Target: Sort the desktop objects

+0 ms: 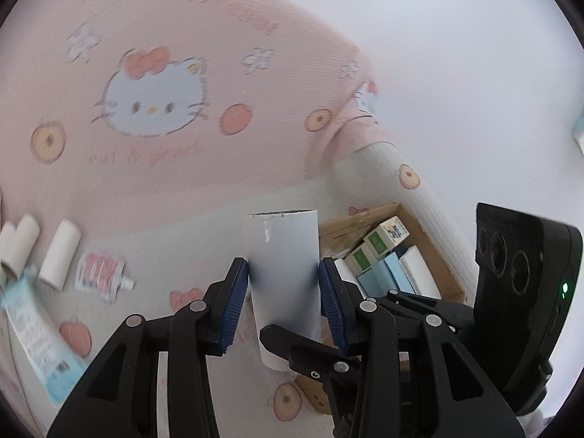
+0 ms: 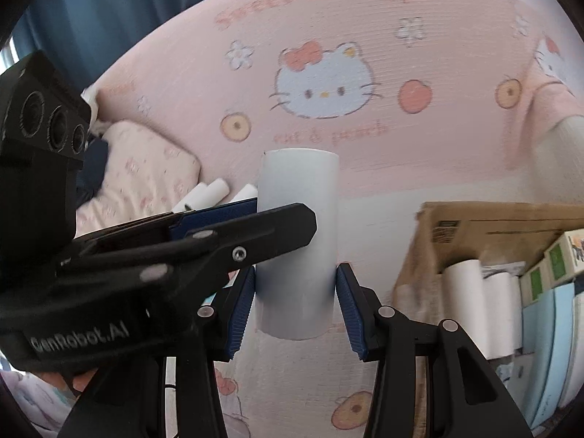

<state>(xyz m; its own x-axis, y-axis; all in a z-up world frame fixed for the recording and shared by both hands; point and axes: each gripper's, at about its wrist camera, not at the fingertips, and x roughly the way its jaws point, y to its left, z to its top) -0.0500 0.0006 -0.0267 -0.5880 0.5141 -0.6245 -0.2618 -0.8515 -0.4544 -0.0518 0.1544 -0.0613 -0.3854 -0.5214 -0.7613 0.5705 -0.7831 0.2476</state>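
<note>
Both grippers clamp one white paper tube (image 1: 283,277), held upright above the pink cartoon bedspread (image 1: 153,168): left gripper (image 1: 283,299) squeezing its middle, right gripper (image 2: 295,303) gripping its lower part. Beside it stands a cardboard box (image 2: 485,226) packed with small cartons (image 1: 379,252) and tubes.

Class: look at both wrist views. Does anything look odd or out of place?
Yes: one white tube is gripped by both the left gripper and right gripper at once. A crumpled squeeze tube lies loose on the bedding.

Bedroom: cartoon quilt (image 2: 328,73), pillow (image 2: 146,168)
</note>
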